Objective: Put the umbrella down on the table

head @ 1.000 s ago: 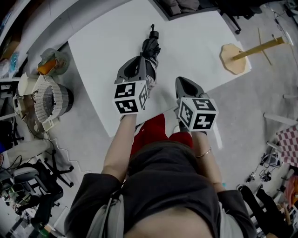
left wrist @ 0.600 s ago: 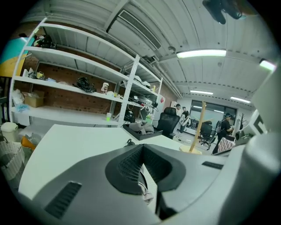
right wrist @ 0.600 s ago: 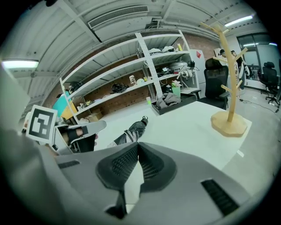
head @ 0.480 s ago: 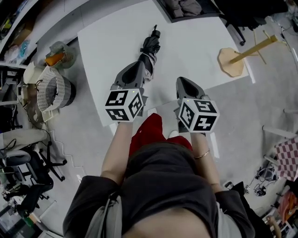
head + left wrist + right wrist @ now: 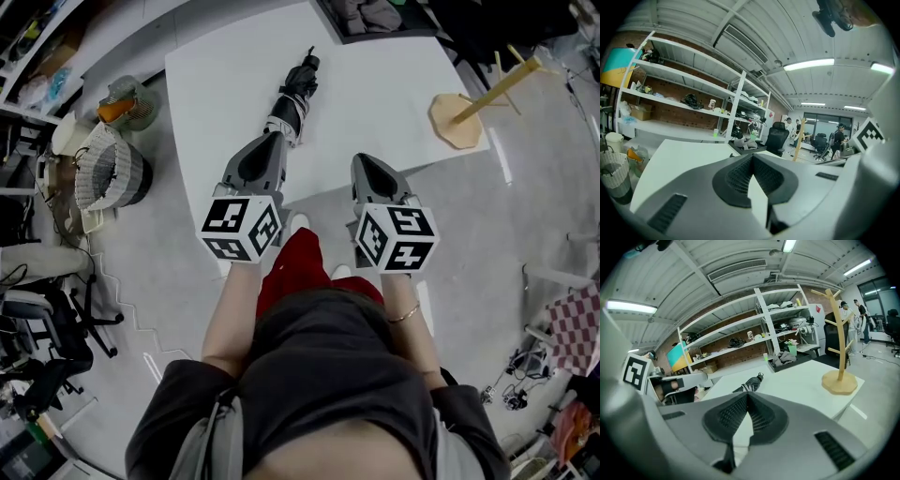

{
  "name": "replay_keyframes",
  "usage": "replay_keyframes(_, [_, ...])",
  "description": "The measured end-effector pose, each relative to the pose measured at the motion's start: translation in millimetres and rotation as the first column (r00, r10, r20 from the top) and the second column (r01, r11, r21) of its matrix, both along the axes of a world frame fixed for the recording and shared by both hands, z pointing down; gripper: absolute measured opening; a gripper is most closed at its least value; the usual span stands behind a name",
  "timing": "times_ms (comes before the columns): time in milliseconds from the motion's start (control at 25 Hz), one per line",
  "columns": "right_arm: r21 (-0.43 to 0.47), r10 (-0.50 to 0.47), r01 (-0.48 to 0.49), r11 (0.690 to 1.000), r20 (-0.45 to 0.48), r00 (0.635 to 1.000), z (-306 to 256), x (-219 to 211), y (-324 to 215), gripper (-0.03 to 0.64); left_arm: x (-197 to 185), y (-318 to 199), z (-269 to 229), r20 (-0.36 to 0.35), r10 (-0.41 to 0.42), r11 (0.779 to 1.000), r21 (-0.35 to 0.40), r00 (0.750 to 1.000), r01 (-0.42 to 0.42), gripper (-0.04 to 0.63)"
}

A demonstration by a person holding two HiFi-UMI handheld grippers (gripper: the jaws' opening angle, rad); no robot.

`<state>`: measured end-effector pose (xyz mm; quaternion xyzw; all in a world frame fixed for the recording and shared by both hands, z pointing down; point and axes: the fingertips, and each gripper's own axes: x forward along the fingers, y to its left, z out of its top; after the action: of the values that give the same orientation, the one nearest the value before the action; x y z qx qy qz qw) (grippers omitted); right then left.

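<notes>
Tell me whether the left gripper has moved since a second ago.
Yes. The left gripper has drawn back toward the person, off the umbrella, which lies on the table.

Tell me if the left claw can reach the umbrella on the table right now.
Probably yes. The umbrella lies on the table just ahead of the left claw, nothing between them. The claw is shut, so it must open first.

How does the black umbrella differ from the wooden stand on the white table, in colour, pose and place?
The umbrella is black and folded; the wooden stand is pale wood. The umbrella lies flat; the wooden stand rises upright from a round base. The umbrella lies left of the middle; the wooden stand is at the right edge. Both rest on the white table.
</notes>
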<state>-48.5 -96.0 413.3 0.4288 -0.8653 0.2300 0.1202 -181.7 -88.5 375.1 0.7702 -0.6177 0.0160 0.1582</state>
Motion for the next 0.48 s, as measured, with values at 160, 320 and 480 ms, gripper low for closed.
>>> replay_keyframes(160, [0.025, -0.013, 0.013, 1.000, 0.007, 1.000, -6, 6, 13, 0.019, 3, 22, -2, 0.002, -0.020, 1.000, 0.008, 1.000, 0.020, 0.011])
replay_keyframes(320, [0.061, -0.022, 0.021, 0.998, 0.019, 1.000, -15, 9, 23, 0.018, 5, 41, -6, 0.009, -0.036, 0.999, 0.015, 0.999, 0.035, 0.011])
replay_keyframes(480, [0.098, -0.040, 0.038, 0.994, 0.020, 0.999, -27, 9, 34, 0.018, 6, 60, -10, 0.010, -0.053, 0.998, 0.018, 0.999, 0.052, 0.011])
